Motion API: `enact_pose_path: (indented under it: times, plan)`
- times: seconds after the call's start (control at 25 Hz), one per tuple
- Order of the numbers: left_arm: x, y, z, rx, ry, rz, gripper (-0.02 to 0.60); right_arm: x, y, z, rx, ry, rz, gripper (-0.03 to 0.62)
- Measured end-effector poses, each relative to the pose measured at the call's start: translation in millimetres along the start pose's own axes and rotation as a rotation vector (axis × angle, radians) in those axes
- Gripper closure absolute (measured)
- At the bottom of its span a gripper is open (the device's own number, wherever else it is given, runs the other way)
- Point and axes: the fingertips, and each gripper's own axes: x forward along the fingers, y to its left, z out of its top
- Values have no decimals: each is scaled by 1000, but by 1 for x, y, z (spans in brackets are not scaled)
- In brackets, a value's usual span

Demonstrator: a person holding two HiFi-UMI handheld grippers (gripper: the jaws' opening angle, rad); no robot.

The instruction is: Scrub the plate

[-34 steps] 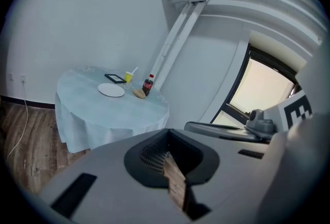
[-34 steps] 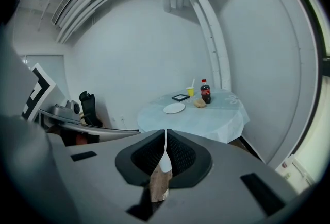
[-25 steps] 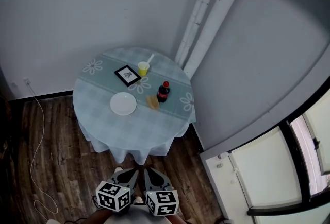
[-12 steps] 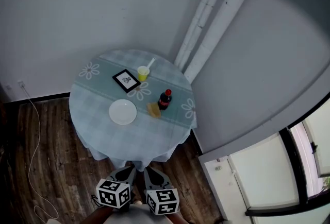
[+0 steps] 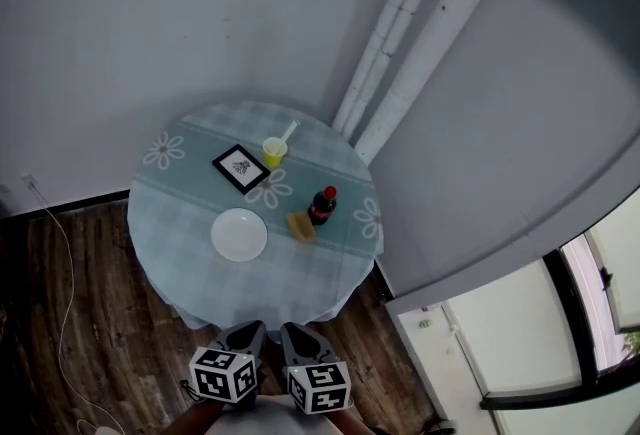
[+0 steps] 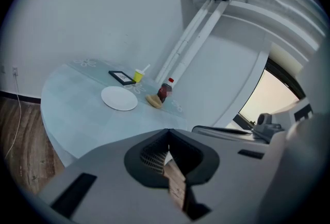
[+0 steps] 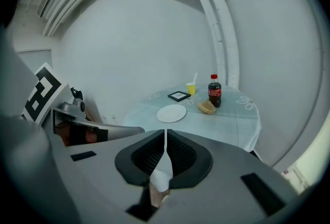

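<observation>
The round white plate lay flat on the table. The left gripper and right gripper were pinched closed, empty. The tan lump nearby was too small to name.

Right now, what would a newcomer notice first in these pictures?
A round table with a pale blue cloth stands in the corner. On it are a white plate, a dark bottle with a red cap and a yellow cup. Below it in the head view, the left gripper and the right gripper are shut.

Round white plate flat on the checked tablecloth
</observation>
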Motion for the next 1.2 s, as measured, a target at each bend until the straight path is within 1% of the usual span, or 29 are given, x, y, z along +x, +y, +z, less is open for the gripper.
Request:
enact_pose_path:
  times: [0.16,0.36,0.6,0.8,1.0,1.04,1.08,1.12,1.2]
  plan:
    - [5,13,13,-4,1,-19,572,16,3,7,3,7,-17,557]
    - [10,32,32,-3,-6,-40,572,35,4,18,17,-2,-58,557]
    - [13,45,43,4,17,-60,573,49,6,24,54,-10,-78,556]
    - [11,63,47,-35,14,-28,572,60,1,28,50,-2,-77,556]
    - [15,77,50,-91,15,1,572,73,-23,45,-25,-3,-109,553]
    - [16,81,51,-99,13,12,572,76,-29,48,-39,0,-109,546]
    - [18,85,53,-104,10,25,572,81,-34,52,-50,5,-105,523]
    - [19,88,55,-108,6,39,572,85,-39,55,-59,10,-101,475]
    - [24,95,59,-118,0,67,572,93,-50,63,-78,18,-103,467]
